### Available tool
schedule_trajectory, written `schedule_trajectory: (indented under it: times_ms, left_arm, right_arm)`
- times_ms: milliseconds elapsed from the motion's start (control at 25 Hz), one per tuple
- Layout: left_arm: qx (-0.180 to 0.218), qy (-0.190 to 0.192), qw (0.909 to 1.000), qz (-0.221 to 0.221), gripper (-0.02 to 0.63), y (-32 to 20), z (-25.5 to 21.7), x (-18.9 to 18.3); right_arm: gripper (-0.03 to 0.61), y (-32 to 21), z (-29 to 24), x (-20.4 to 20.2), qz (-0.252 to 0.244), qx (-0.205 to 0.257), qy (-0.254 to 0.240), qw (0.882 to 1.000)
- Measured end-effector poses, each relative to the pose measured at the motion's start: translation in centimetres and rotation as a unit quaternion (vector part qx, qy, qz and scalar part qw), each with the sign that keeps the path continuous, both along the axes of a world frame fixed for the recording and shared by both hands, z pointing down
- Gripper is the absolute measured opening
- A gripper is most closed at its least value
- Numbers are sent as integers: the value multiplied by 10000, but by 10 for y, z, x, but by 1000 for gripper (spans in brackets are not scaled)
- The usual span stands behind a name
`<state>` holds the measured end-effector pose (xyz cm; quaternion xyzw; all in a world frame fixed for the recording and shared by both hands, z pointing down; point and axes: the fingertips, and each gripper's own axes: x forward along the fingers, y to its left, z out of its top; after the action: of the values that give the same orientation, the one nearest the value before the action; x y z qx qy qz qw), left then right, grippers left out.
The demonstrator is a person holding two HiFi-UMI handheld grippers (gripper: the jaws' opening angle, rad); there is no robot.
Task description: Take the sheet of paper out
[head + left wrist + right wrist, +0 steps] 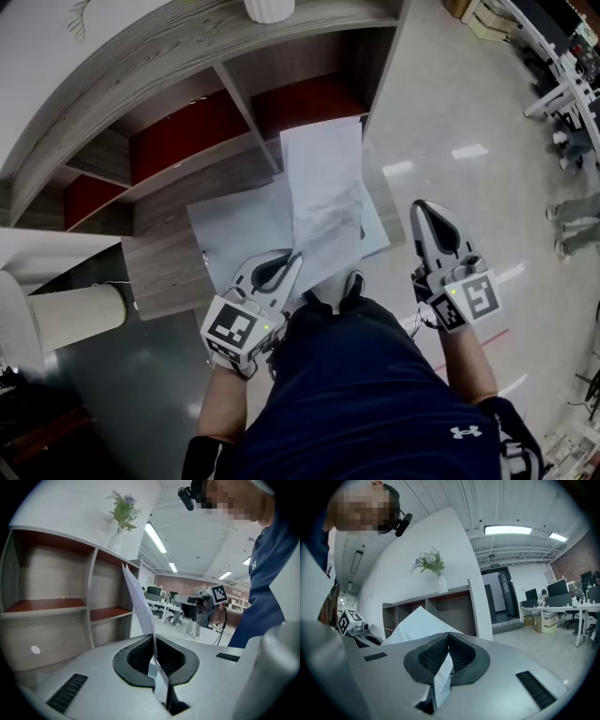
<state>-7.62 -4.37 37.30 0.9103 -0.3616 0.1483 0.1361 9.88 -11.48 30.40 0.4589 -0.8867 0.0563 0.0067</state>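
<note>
White sheet of paper (323, 197) is pinched at its near end by the left gripper (292, 261), whose jaws are pressed together on it. It looks clear of the shelf (178, 61) compartments ahead, so probably only carrying it away is left. Its long axis runs forward and upward from those jaws, with the free end toward the shelf. A wider pale sheet (230, 230) lies just behind it. The right gripper (427, 217), off to the side, is closed on a narrow white strip (440, 679).
</note>
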Motion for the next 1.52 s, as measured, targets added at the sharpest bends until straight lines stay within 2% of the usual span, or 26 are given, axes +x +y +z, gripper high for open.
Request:
schedule_trajectory:
  times_ms: [360,1520]
  left_arm:
    - [-221,213,9995,-123,15,-1,10,-5]
    - [-251,286,9992,-140,15,-3,9,-11]
  right_arm:
    - [12,1,7,0,-7,-70,4,10000]
    - [12,4,5,0,-53,-82,-5,10000]
